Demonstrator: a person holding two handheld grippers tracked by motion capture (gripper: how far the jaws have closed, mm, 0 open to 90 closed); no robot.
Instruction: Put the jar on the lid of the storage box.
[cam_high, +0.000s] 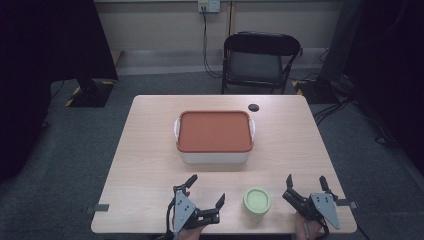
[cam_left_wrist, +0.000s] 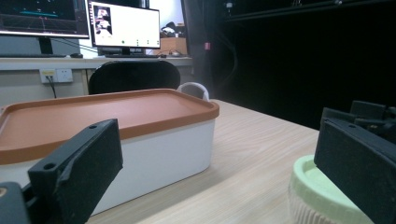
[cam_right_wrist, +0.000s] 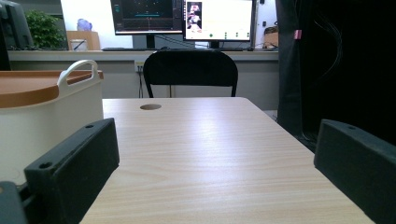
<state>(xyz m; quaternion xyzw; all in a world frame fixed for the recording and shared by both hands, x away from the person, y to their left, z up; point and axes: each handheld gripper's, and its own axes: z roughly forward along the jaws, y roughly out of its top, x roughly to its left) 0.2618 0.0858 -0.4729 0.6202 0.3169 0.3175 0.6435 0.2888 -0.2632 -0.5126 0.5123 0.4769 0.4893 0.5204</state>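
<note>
Table (cam_high: 150, 165): light wood, cleared for work. Taking its centre as the dial in the high view, the white storage box (cam_high: 214, 156) sits just past centre toward 12 o'clock, its orange lid (cam_high: 214, 131) seated flat and a white handle at each end. A small dark disc (cam_high: 254, 106) lies on the wood at about 1 o'clock, beside the box's far right corner.

The green jar (cam_high: 257, 200), round with a ribbed wall and a pale green cap, stands at 5 o'clock near the front edge, between the two grippers and touching neither.

Left gripper (cam_high: 205, 192) rests at 6 o'clock, jaws spread wide, nothing in them. Right gripper (cam_high: 305, 184) rests past the jar toward 4 o'clock, jaws likewise released and empty.

Judgement: the work has not begun; this looks like the start pose before any reach. The next move probably calls for one gripper to straddle the jar, or for the lid to be lifted at an edge. Which comes first cannot be told.

View differences: the left gripper view puts the jar (cam_left_wrist: 322, 198) partly behind its own right jaw, with the box (cam_left_wrist: 154, 158) close ahead. The right gripper view shows a box end with its handle (cam_right_wrist: 77, 72), bare tabletop ahead, and the disc (cam_right_wrist: 150, 107), which reads there more like a round hole. Both gripper views show monitors (cam_right_wrist: 182, 18) behind a black chair (cam_right_wrist: 190, 70); the high view shows the chair (cam_high: 260, 60).
</note>
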